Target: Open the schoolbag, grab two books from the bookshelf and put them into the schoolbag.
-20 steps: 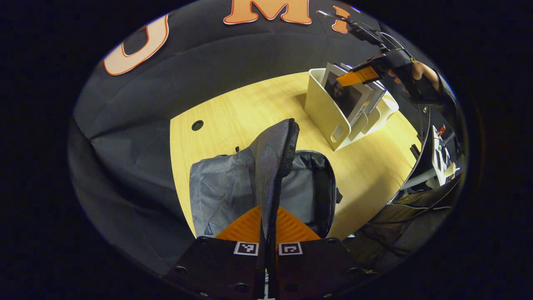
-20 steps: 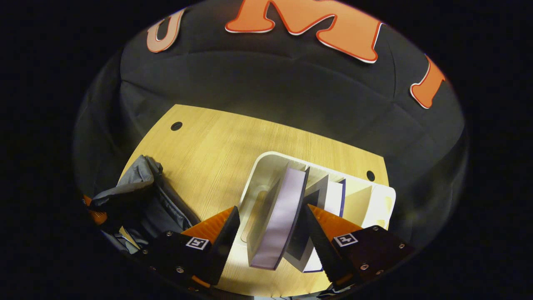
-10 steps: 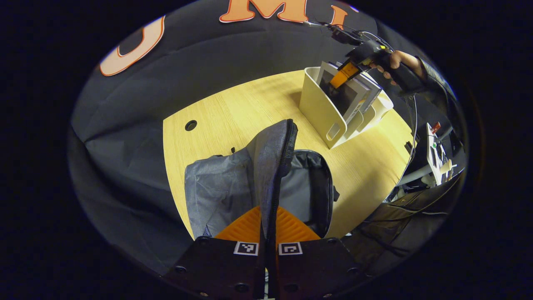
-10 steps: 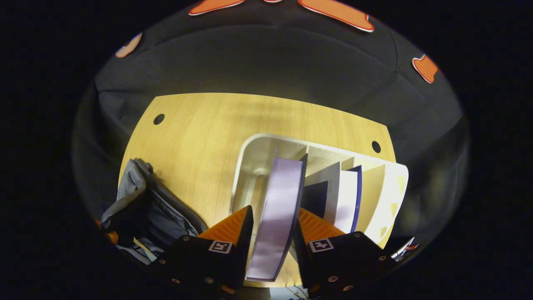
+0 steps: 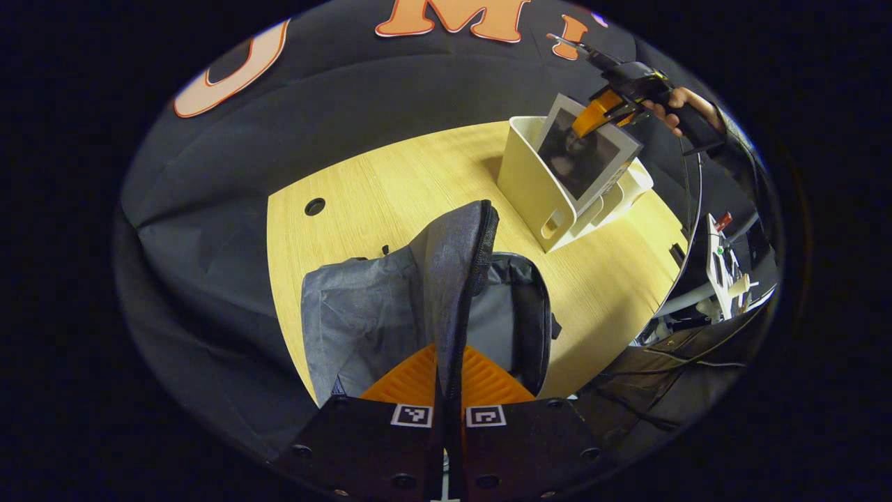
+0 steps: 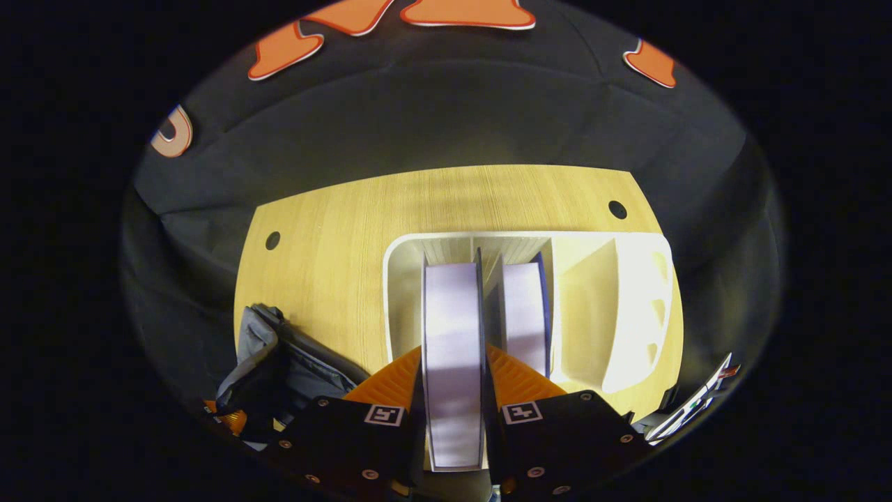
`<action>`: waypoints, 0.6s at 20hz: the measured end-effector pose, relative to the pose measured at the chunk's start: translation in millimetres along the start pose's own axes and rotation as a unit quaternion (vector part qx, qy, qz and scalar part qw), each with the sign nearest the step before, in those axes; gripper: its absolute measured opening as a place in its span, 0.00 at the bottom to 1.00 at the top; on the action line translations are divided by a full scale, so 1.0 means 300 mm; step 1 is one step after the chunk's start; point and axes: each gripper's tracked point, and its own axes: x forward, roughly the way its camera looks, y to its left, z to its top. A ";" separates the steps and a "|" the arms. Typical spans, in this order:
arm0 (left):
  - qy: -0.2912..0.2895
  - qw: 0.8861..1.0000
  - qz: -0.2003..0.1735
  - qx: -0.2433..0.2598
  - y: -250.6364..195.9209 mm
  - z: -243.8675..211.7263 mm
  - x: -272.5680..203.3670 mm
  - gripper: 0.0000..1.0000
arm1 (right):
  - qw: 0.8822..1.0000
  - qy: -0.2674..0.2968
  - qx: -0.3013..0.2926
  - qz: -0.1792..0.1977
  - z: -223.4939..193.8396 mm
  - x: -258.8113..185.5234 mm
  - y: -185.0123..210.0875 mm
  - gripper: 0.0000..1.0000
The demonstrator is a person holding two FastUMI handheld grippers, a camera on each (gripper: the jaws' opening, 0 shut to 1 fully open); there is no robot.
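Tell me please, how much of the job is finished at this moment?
Done: the schoolbag is open, its flap pinched up by the left claw. In hand: the right claw grips the first book, raised from the bookshelf. Left: bag it, then the second book.

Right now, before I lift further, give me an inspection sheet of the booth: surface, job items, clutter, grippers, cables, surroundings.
Surface: wooden table, two round holes in its top.
Schoolbag: grey, on the table, unzipped; flap held upright.
Bookshelf: cream divided rack on the table.
Book with portrait cover: gripped at its top edge, partly out of the rack.
Second book: standing in the rack, beside the gripped one.
Clutter: nothing seen on the table.
Left gripper: shut on the schoolbag's flap edge.
Right gripper: shut on the book, a finger on each cover.
Cables: dark leads beyond the table's right edge.
Surroundings: black cloth wall; white equipment off the table.
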 end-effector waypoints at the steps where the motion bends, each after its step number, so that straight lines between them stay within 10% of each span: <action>1: 0.000 1.000 -0.002 0.000 -0.005 0.002 0.002 0.04 | 1.000 -0.007 0.003 0.006 0.003 -0.030 -0.007 0.36; 12: -0.003 1.000 -0.005 -0.015 -0.012 -0.008 0.010 0.04 | 0.993 -0.067 0.028 0.090 -0.058 -0.322 0.004 0.35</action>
